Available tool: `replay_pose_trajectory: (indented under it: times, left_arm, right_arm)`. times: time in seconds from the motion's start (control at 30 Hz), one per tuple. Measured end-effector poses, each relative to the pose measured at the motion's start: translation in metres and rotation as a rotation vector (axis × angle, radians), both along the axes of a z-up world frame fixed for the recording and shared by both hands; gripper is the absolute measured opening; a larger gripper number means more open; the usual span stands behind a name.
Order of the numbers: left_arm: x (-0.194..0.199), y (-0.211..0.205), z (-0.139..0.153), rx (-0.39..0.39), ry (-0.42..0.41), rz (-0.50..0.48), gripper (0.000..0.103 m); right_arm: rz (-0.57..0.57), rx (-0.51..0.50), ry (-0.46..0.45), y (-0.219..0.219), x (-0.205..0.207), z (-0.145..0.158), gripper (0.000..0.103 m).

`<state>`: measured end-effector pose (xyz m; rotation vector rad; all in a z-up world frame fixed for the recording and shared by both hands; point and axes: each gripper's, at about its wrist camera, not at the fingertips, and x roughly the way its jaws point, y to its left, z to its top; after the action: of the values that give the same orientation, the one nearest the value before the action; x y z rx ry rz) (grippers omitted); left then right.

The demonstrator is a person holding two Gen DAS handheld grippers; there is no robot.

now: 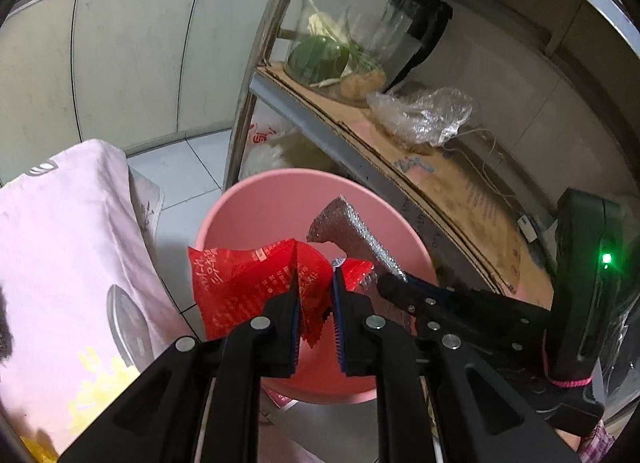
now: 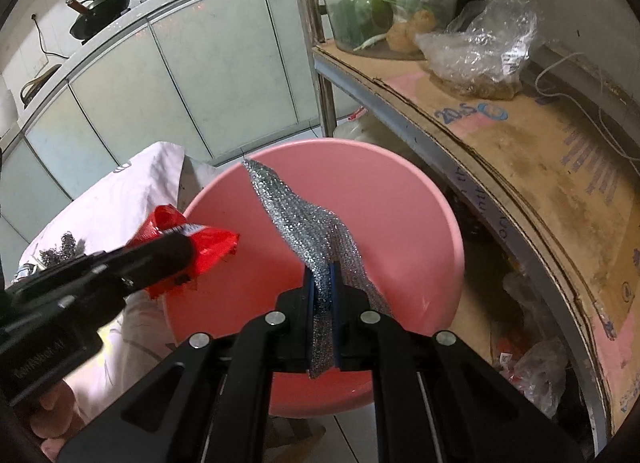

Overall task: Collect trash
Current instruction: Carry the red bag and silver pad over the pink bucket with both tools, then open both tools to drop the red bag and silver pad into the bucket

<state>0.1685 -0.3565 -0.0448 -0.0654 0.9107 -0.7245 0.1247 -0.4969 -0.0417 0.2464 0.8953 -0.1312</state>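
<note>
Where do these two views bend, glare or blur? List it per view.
Left wrist: fisheye bows the shelf and cabinets; dark corner vignette; green LED flares; cloth is soft at the edge. Right wrist: same bowing; glare on the bag; scourer is sharp.

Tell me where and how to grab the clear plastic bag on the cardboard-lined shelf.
Probably grip the crumpled, bunched top of the clear plastic bag, coming from above and the shelf's open front edge. The loose film peaks there, while its contents weigh down the bottom against the cardboard.
</note>
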Motion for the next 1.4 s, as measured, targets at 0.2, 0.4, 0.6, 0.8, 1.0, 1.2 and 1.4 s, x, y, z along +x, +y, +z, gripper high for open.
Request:
replay_pose_trajectory:
  times: [0.2, 0.4, 0.6, 0.8, 1.0, 1.2, 1.4]
  left_arm:
    - [-0.004, -0.004, -0.001, 0.020, -0.012, -0.005, 0.017]
    - [-0.007, -0.006, 0.003, 0.037, -0.013, 0.002, 0.034]
    - [-0.014, -0.007, 0.008, 0.054, -0.035, 0.000, 0.040]
    - [-0.024, -0.007, 0.019, 0.063, -0.071, -0.003, 0.044]
    - [-0.037, -0.003, 0.034, 0.064, -0.104, 0.000, 0.045]
    - [-0.048, 0.010, 0.051, 0.051, -0.128, 0.028, 0.048]
    - [-0.061, 0.029, 0.065, 0.044, -0.148, 0.059, 0.052]
  right_arm:
    - [-0.009, -0.008, 0.016, -0.001, 0.001, -0.004, 0.008]
    - [-0.028, -0.022, 0.045, -0.003, 0.000, -0.007, 0.020]
    - [-0.041, -0.032, 0.040, -0.008, -0.005, -0.003, 0.033]
    - [-0.038, -0.036, 0.025, -0.007, -0.010, 0.003, 0.033]
    - [-0.026, -0.037, 0.007, -0.003, -0.019, 0.012, 0.033]
    - [0.006, -0.036, -0.022, 0.009, -0.032, 0.025, 0.033]
    - [0.053, -0.044, -0.044, 0.028, -0.047, 0.038, 0.033]
